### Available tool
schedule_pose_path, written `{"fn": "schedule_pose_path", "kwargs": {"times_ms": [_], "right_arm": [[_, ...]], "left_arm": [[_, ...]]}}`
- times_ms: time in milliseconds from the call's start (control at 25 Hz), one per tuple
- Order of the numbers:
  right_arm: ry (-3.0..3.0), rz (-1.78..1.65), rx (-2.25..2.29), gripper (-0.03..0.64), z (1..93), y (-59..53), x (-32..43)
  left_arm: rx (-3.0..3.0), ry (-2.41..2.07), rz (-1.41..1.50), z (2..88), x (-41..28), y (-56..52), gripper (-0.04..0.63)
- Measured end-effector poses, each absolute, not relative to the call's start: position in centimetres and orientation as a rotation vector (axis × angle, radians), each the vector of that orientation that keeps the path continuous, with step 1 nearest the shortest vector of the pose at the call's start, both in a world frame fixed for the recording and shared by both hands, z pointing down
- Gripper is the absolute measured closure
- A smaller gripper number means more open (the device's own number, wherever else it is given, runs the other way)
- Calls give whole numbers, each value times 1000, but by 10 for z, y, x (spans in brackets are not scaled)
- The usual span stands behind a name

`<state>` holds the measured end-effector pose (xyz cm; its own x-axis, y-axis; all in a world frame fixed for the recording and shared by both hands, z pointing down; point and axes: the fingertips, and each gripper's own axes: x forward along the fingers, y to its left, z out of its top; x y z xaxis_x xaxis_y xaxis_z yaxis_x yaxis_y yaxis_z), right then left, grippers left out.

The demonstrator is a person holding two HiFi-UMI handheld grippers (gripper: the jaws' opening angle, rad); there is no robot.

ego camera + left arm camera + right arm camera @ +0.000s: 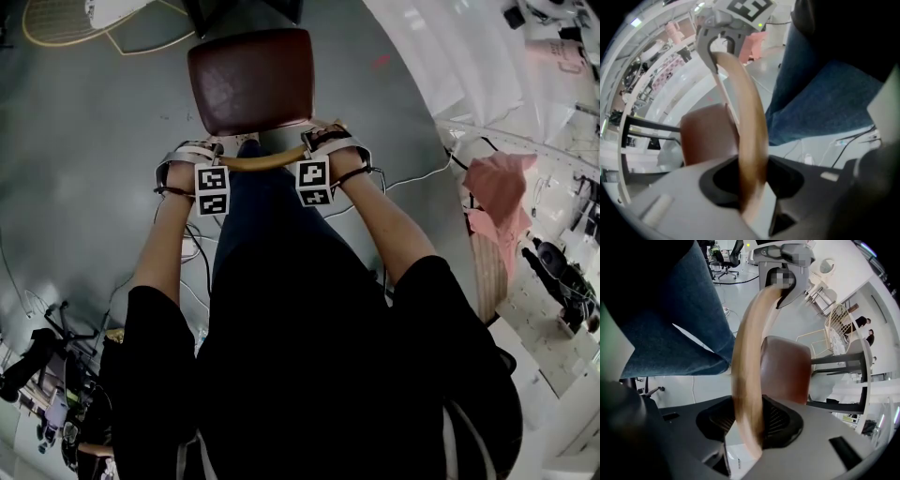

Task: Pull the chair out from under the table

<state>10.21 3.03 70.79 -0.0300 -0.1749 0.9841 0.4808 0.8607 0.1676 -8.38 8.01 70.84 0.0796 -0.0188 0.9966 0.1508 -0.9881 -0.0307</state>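
Note:
A chair with a brown-red seat (250, 77) stands on the grey floor in front of me in the head view. Its curved wooden back rail (262, 163) runs between both grippers. My left gripper (205, 153) is shut on the rail's left end, and my right gripper (317, 142) is shut on its right end. In the left gripper view the rail (750, 140) passes between the dark pads, with the seat (708, 133) below. The right gripper view shows the rail (747, 380) clamped the same way above the seat (785, 371). Both grippers point down.
A white table edge (441, 56) curves along the upper right, and its dark legs (834, 359) show behind the chair. Cables (412, 178) lie on the floor. A pink cloth (497, 192) and equipment are at the right. My jeans-clad legs (253, 206) stand just behind the chair.

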Motion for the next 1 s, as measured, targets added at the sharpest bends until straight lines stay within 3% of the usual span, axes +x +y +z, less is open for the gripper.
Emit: {"fn": "schedule_pose_path", "kwargs": {"times_ms": [1000], "right_arm": [[-1478, -447, -207, 460, 711, 129, 108]], "left_arm": [[-2202, -234, -1972, 707, -82, 165, 443]]}}
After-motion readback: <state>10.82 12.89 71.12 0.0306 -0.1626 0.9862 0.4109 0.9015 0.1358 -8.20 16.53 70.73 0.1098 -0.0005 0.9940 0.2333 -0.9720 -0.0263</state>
